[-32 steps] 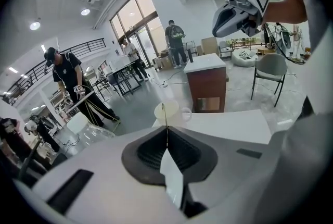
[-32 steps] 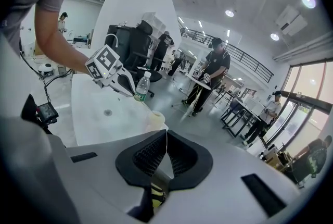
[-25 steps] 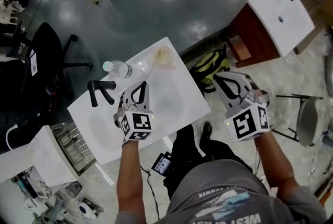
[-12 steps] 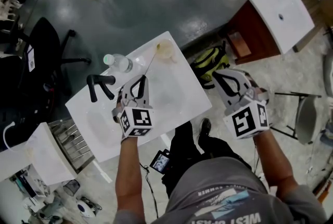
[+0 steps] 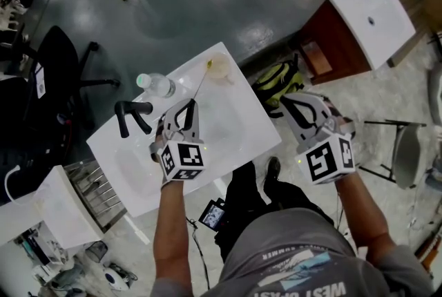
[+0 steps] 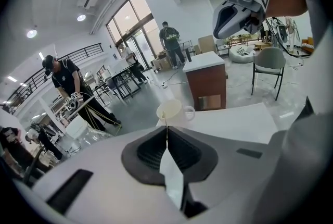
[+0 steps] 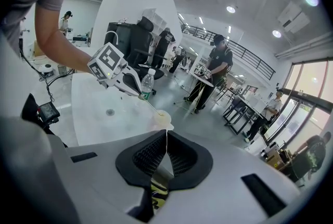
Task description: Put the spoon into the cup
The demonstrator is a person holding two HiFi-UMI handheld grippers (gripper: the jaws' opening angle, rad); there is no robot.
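Since a second ago, the spoon (image 5: 199,83) has crept toward 1 o'clock, and its tip now sits at the rim of the cup (image 5: 219,68). The left gripper (image 5: 186,109) has its jaws clamped on the thin handle. The cup stands at the far corner of the white counter (image 5: 238,133), with a bottle (image 5: 155,85) at its 9 o'clock. At 3 o'clock, off the counter, the right gripper (image 5: 286,102) has its jaws pressed together on nothing.

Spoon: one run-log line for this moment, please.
left gripper: shut on spoon | spoon tip: at cup rim | right gripper: shut, empty
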